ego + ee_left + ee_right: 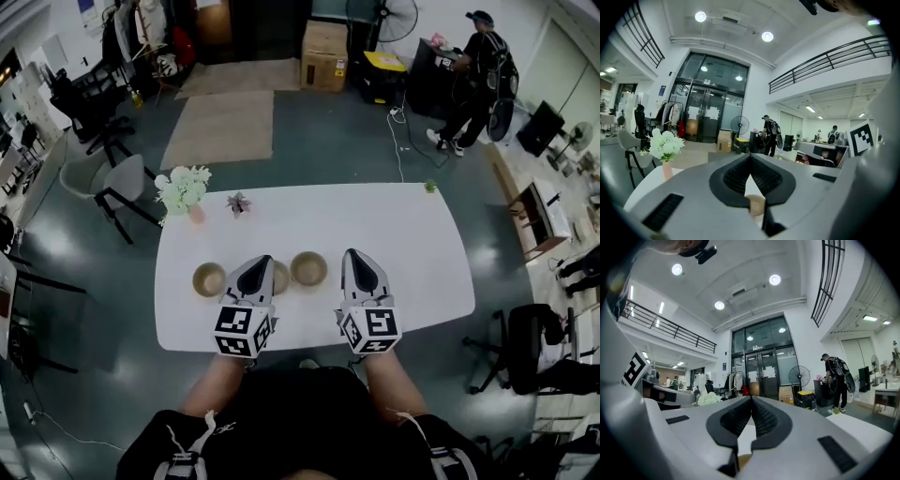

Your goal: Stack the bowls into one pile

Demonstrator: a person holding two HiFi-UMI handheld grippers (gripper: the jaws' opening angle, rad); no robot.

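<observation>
Three tan bowls (308, 269) in a row mid-surface (422, 262), unstacked. Probably light, rigid, slick: pinch at rim. Left gripper (265, 260), right gripper (350, 253) pressed together, empty, just short of them.

An open office hall: glass entrance doors (710, 115), mezzanine railing (825, 61), office chairs (527, 345).
</observation>
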